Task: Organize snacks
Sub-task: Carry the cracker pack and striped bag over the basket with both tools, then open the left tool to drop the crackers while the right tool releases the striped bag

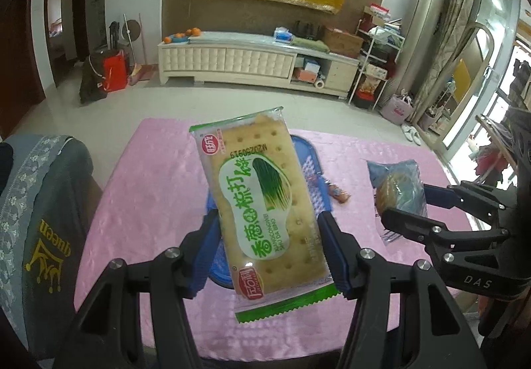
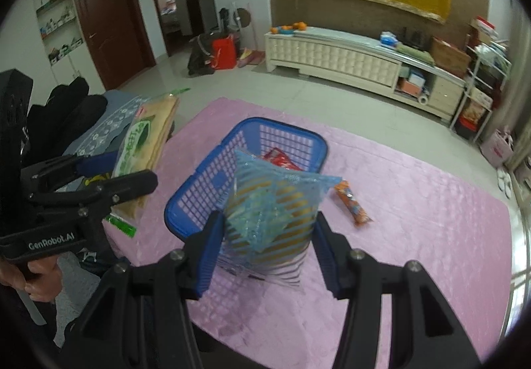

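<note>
The left tongs grip a green cracker pack by its long edges, holding it upright in the centre of the left wrist view, above the pink table. Behind the pack, part of a blue basket shows.

The right tongs are clamped on a blue-striped snack bag, low in the centre of the right wrist view, in front of the basket. The basket stands on the table and has a red packet inside. An orange packet lies on the table just right of the basket.

In the left wrist view the right tongs and the bag sit at right centre; in the right wrist view the left tongs and the crackers are at left centre, with a hand at the lower left edge.
</note>
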`<action>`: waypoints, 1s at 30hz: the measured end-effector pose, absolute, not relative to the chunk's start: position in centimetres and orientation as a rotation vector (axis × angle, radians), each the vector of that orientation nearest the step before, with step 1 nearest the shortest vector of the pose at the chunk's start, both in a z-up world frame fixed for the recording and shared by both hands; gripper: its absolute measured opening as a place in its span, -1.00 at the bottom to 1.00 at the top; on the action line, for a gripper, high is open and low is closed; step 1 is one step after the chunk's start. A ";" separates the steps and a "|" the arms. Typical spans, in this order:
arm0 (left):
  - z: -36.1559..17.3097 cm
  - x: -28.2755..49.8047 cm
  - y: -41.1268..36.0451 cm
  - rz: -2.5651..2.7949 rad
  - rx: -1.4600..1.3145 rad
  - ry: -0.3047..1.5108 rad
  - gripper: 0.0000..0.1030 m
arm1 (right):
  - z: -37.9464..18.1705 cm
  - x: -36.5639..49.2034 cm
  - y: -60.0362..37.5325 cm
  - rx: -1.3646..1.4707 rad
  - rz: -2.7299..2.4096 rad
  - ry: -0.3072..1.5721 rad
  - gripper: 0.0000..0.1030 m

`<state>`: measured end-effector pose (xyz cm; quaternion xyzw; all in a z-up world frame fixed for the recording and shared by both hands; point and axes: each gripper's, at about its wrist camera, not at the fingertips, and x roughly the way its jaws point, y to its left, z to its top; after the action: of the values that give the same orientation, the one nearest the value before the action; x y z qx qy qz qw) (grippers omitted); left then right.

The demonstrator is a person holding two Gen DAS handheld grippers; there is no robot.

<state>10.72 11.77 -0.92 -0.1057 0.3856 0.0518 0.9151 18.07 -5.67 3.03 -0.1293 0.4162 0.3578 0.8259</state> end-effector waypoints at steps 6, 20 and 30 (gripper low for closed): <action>-5.0 12.9 13.3 0.101 -0.238 0.875 0.10 | -0.6 19.9 -2.4 -0.319 0.750 0.958 0.12; -11.3 17.0 13.2 0.016 -0.210 1.004 0.09 | -5.4 22.2 -1.3 -0.290 0.760 1.049 0.12; -10.6 16.1 13.5 0.065 -0.226 1.000 0.23 | -4.6 21.4 -2.4 -0.291 0.741 1.046 0.12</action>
<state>16.06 13.45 -10.63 -0.1081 0.4783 0.0309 0.8710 21.38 -2.41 -4.56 -0.1355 0.4863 0.3446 0.7914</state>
